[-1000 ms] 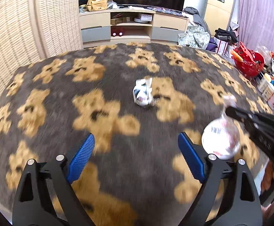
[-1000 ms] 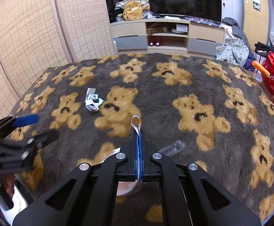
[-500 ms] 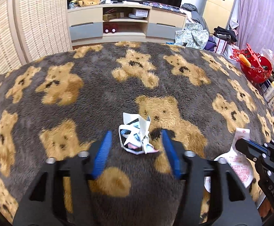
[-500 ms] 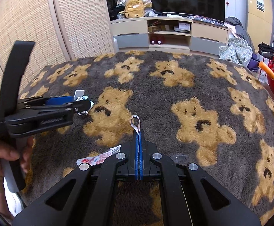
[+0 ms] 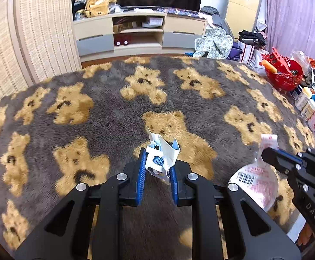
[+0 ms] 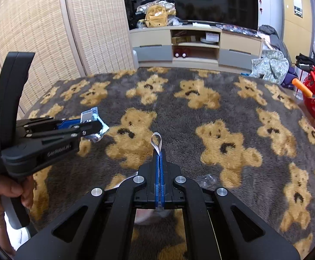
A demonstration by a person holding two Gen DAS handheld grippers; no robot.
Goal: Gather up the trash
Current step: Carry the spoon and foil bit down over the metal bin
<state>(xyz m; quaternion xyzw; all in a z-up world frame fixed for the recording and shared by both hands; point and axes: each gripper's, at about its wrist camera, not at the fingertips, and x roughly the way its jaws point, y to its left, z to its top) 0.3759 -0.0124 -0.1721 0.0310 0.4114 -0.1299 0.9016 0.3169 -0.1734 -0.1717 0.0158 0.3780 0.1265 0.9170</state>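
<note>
My left gripper is shut on a crumpled white-and-blue paper wrapper, just above the teddy-bear blanket. In the right wrist view the same gripper shows at the left, with the wrapper sticking out of its tips. My right gripper is shut on a clear plastic bag by its thin top strip. The bag, with red print and a barcode, hangs below the right gripper at the right of the left wrist view.
A red basket and several bottles stand at the blanket's right edge. A TV cabinet stands at the back, a woven screen on the left, and a pile of clothes at the back right.
My left gripper moved forward to the crumpled wrapper, closed on it and lifted it slightly. My right gripper kept holding the plastic bag and barely moved.
</note>
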